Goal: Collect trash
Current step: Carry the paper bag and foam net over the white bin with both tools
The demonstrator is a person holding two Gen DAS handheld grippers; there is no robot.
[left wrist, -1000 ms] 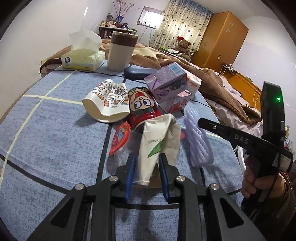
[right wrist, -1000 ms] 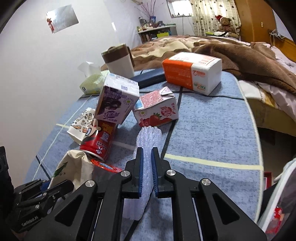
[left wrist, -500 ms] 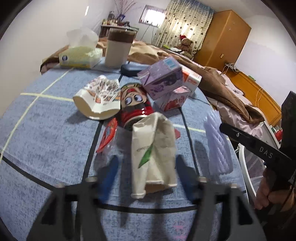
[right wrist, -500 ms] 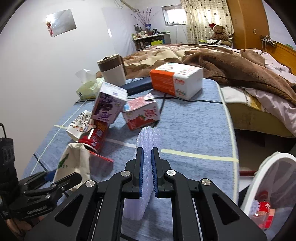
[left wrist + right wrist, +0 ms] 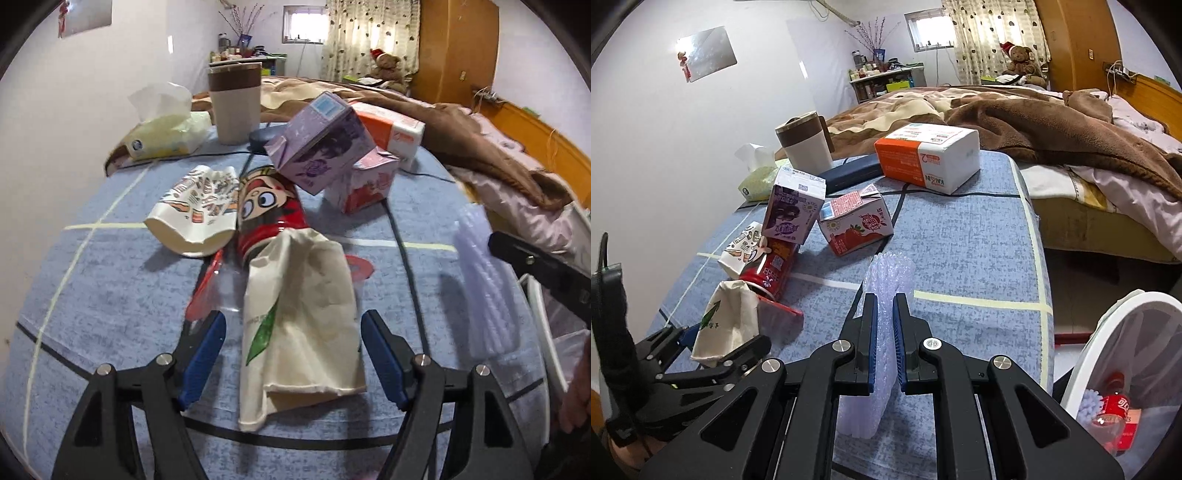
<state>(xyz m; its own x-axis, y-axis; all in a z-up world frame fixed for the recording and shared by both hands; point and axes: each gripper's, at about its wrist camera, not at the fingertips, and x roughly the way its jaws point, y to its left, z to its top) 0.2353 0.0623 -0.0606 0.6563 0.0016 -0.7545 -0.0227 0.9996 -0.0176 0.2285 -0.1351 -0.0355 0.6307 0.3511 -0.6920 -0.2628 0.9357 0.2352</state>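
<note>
Two grips differ: my left gripper has just opened its jaws, straddling but not pressing the crushed paper cup lying on the counter, while my right gripper clenches the bubble wrap, best carried steadily over the bin.

A beige tumbler is standing upright beside a tissue pack on the blue tabletop. A teddy bear is sitting on the bed behind.

Both wrist views look downward, close, sharing the table
</note>
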